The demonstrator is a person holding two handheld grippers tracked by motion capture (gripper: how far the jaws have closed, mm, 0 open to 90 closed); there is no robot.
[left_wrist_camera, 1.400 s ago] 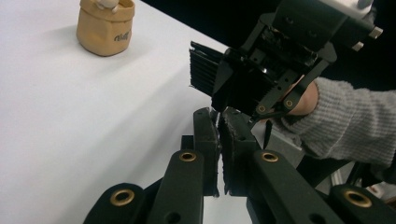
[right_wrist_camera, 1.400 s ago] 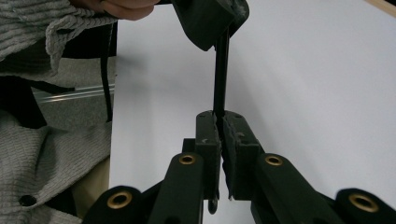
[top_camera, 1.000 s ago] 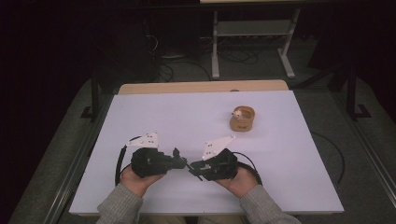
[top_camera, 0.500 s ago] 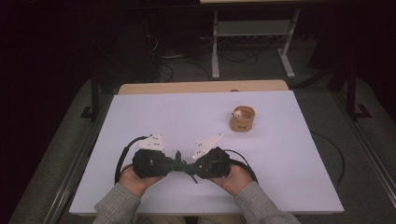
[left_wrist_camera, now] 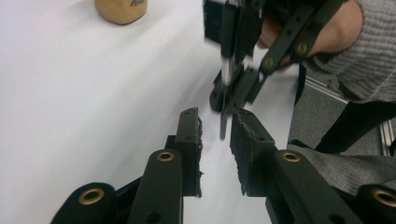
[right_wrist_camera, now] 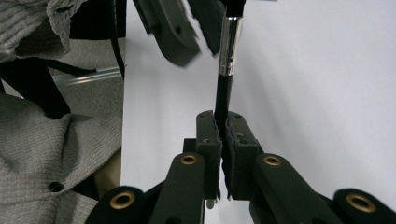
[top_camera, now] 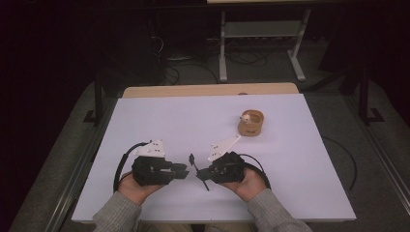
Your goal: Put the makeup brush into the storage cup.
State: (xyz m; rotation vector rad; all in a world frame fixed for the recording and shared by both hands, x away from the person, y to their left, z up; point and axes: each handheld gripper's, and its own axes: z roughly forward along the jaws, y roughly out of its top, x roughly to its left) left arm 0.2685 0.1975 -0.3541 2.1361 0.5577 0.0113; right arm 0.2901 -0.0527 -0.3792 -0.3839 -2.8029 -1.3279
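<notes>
Looking down from the high view, two grippers meet near the table's (top_camera: 145,125) front edge. The right gripper (top_camera: 202,170) holds one thin black brush (top_camera: 198,171), its long axis running front to back. The left gripper (top_camera: 183,170) lies just beside it. One tan cup (top_camera: 251,123) stands well apart, toward the back right corner.

Left gripper view: its jaws have just been opening and stand narrowly apart, the brush tip (left_wrist_camera: 225,122) just beyond the gap, untouched.

Right gripper view: the pads (right_wrist_camera: 208,135) clamp the brush's black handle (right_wrist_camera: 222,100), silver ferrule (right_wrist_camera: 229,45) beyond.
</notes>
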